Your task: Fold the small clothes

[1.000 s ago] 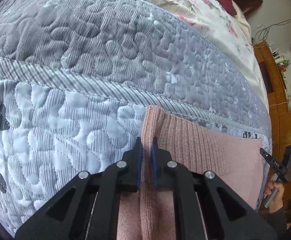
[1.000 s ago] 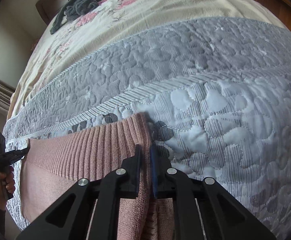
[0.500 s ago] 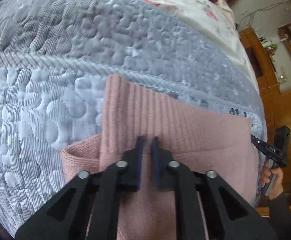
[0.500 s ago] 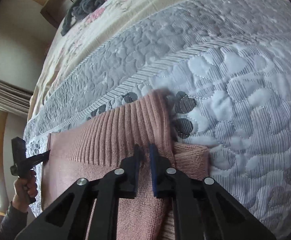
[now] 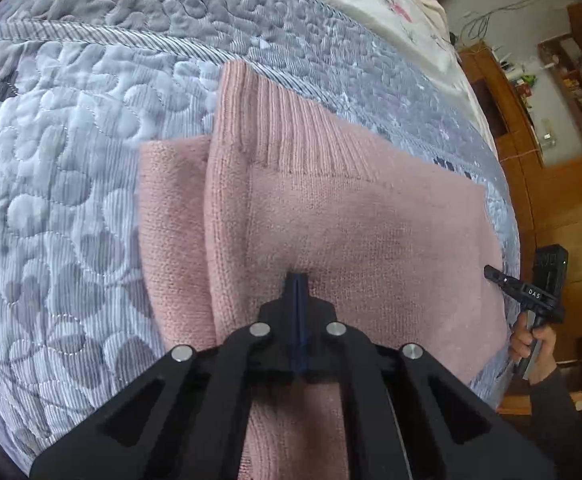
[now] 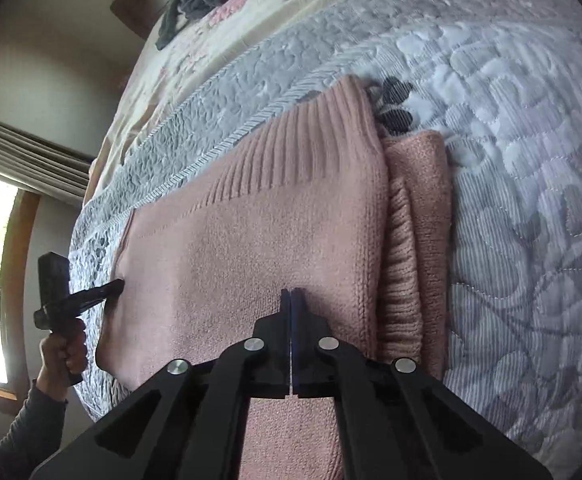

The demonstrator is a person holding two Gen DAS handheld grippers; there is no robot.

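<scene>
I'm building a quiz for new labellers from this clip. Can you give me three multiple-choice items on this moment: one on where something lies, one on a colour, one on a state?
1. Where does the sweater lie?
A. on a quilted bedspread
B. on a wooden floor
C. in a basket

2. What colour is the sweater?
A. navy
B. dusty pink
C. white

3. How do the left gripper and the right gripper stand?
A. both wide open
B. one open, one shut
C. both shut, tips over the sweater

Answers:
1 A, grey quilting surrounds the sweater in both views.
2 B, the knit is pink throughout.
3 C, each pair of fingers meets with no fabric seen pinched between them.
</scene>
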